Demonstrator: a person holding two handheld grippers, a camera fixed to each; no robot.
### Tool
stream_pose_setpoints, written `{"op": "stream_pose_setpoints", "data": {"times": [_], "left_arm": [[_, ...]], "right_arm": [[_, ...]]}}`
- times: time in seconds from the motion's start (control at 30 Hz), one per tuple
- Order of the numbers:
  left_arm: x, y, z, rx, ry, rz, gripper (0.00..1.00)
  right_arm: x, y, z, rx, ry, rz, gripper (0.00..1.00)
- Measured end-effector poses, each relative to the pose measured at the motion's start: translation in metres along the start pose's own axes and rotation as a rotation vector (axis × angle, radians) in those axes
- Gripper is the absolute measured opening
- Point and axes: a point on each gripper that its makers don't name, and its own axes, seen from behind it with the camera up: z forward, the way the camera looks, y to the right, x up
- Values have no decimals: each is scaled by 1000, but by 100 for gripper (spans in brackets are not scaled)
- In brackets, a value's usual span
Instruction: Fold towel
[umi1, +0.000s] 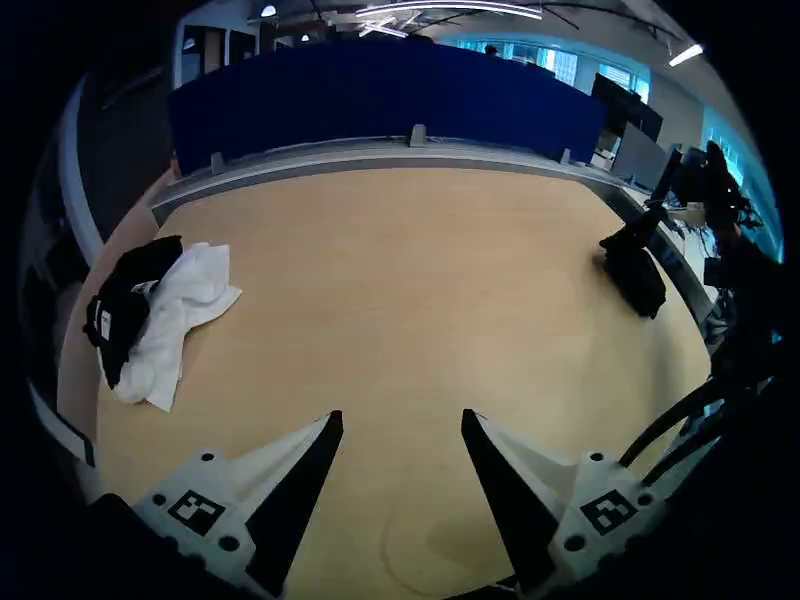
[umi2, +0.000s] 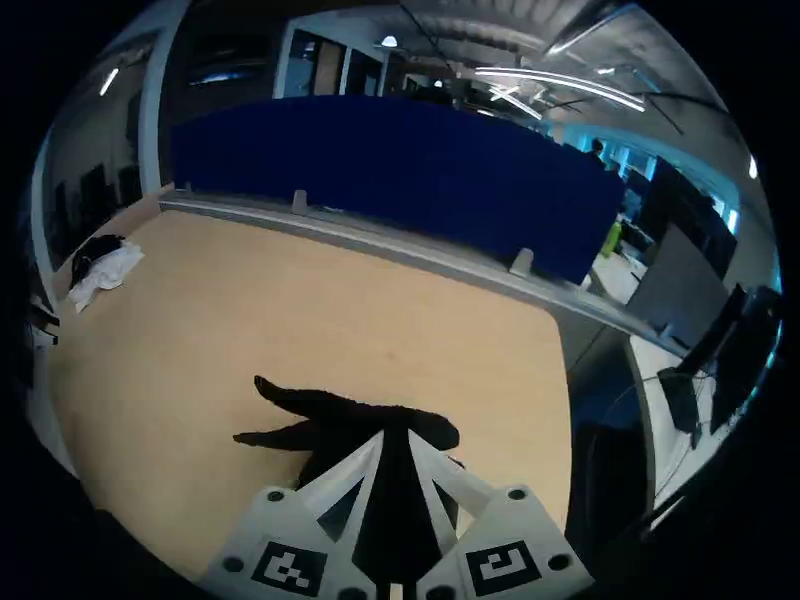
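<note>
A black towel (umi2: 340, 412) lies crumpled on the wooden table (umi2: 250, 320). My right gripper (umi2: 396, 436) is shut on its near edge, and the black cloth fills the narrow gap between the fingers. In the left gripper view the same black towel (umi1: 635, 272) sits at the table's right edge, one corner pulled up. My left gripper (umi1: 401, 414) hangs open over the bare middle of the table (umi1: 420, 290), its fingers wide apart with nothing between them. It is far from both cloth piles.
A white towel (umi1: 185, 310) and a black cloth (umi1: 130, 295) lie heaped at the table's left edge; both look small in the right gripper view, white towel (umi2: 108, 270) nearer. A blue partition (umi1: 380, 100) backs the table. Monitors (umi1: 625, 105) and a person's dark form (umi1: 740, 270) stand at right.
</note>
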Motion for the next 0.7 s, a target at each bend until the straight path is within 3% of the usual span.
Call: {"op": "stream_pose_setpoints", "data": {"times": [0.4, 0.7], "left_arm": [[-2, 3, -1, 1, -3, 8, 88], [-4, 4, -2, 5, -6, 14, 88]], "right_arm": [[-91, 14, -9, -79, -105, 147, 4], [-153, 12, -2, -122, -205, 235, 5]]}}
